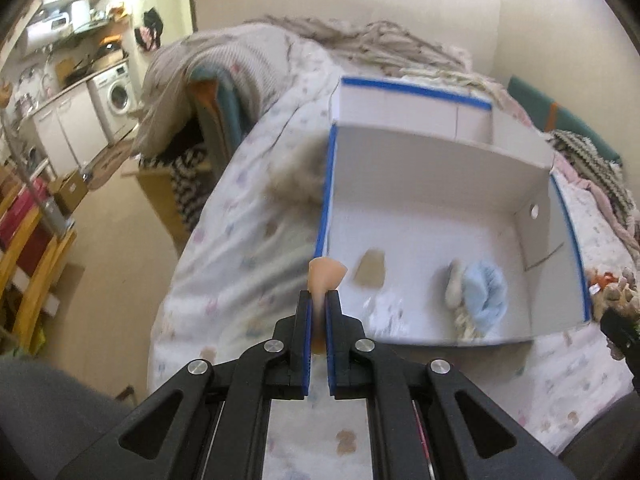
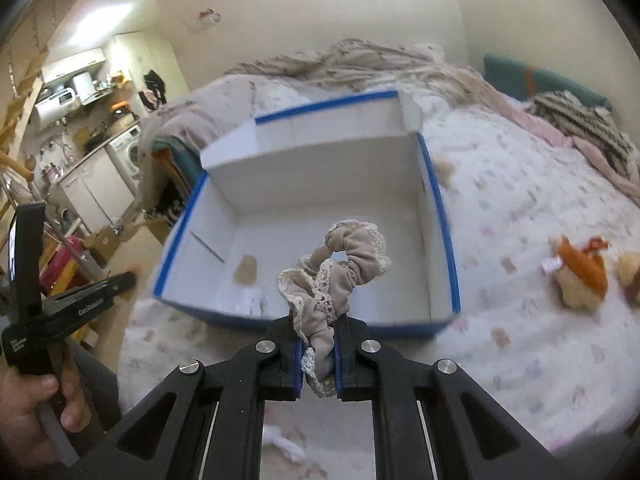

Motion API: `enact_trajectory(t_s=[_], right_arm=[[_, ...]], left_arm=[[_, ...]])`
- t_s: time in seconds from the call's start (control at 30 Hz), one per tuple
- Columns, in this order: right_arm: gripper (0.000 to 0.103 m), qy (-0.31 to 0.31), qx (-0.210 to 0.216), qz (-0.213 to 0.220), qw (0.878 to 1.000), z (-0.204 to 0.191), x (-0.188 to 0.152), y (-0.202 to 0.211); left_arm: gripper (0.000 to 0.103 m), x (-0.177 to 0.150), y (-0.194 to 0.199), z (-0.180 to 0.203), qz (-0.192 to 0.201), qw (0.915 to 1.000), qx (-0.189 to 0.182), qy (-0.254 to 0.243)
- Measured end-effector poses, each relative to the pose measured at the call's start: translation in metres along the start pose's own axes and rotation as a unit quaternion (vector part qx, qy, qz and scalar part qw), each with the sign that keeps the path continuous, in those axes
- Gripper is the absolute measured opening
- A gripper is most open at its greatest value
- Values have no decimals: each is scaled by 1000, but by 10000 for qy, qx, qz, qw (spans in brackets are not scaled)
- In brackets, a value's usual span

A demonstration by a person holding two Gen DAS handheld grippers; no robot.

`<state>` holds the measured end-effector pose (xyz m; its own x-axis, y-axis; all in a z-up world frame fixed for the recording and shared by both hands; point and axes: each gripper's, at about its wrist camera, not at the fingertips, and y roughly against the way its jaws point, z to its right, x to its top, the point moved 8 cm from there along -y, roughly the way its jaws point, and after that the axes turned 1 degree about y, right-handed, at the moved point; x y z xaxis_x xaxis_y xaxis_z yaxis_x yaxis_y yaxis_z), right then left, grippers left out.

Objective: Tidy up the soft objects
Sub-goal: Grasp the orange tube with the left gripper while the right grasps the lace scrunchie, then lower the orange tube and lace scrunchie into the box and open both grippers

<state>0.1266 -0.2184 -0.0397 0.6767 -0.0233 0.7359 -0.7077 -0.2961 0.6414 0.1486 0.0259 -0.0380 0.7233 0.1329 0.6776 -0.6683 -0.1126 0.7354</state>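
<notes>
A white cardboard box with blue-taped rims (image 1: pixel 448 176) (image 2: pixel 440 208) lies open on a patterned bed cover. My left gripper (image 1: pixel 319 296) is shut on a small peach-coloured soft piece (image 1: pixel 326 274), held just before the box's near left corner. My right gripper (image 2: pixel 316 322) is shut on a beige scrunchie with lace trim (image 2: pixel 340 264), hanging over the box's near wall. Inside the box lie a light blue scrunchie (image 1: pixel 486 288), a cream soft item (image 1: pixel 454 284), a tan piece (image 1: pixel 372 270) (image 2: pixel 246 270) and a white crinkled item (image 1: pixel 386 308).
A fuzzy brown item (image 1: pixel 296 176) lies against the box's left wall outside. Small plush toys in orange and cream (image 2: pixel 580 276) lie on the cover to the right. A hand (image 2: pixel 28 412) holds the left tool. Rumpled blankets (image 1: pixel 360 40) are piled behind; the bed edge drops to the floor at left.
</notes>
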Motion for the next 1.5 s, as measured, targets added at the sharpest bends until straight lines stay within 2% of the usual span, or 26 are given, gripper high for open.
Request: enact_trajectory(t_s=[0.2, 0.37, 0.53, 0.87, 1.07, 1.3, 1.5], right_arm=[[12, 89, 119, 139, 9998, -4, 33, -9], [12, 49, 177, 98, 9998, -5, 52, -29], [12, 83, 139, -68, 9998, -5, 59, -56], [12, -122, -39, -919, 9957, 14, 37, -127], [13, -296, -122, -1276, 9913, 25, 19, -149], [13, -319, -198, -1375, 9898, 26, 12, -155], [13, -314, -189, -1297, 9909, 26, 16, -154]], left_arm=[[6, 36, -6, 23, 116, 9996, -206, -170], [6, 46, -24, 41, -13, 9992, -302, -273], [6, 51, -47, 51, -111, 9988, -210, -434], [6, 41, -99, 63, -451, 9965, -77, -704], [6, 31, -122, 61, -660, 9949, 20, -760], [7, 28, -125, 61, -692, 9945, -78, -780], [7, 28, -125, 59, -729, 9946, -65, -734]])
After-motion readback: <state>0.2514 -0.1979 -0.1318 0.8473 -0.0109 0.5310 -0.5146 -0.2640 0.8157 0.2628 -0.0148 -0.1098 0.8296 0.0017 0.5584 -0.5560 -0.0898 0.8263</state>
